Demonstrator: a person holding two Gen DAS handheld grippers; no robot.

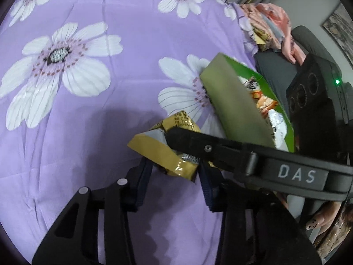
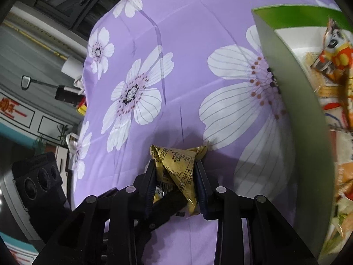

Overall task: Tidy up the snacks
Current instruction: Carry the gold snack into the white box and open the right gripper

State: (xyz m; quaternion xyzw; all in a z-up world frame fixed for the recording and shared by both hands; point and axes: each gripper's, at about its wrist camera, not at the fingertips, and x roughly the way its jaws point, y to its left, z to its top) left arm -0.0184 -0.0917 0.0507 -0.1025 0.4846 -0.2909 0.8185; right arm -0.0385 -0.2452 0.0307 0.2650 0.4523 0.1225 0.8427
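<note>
A yellow foil snack packet lies on the purple flowered bedsheet, and both grippers have hold of it. My left gripper is shut on the packet's near end, with a pad against each side. One finger of the right gripper reaches in from the right across the packet's top. In the right wrist view my right gripper is shut on the same packet, and a finger of the left gripper shows beneath it. A green cardboard box with several snack bags inside stands close on the right.
The box wall rises just right of the grippers. A pink cloth lies at the bed's far right corner, near a person's dark-clothed leg and a hand. The bed edge drops to a floor with clutter.
</note>
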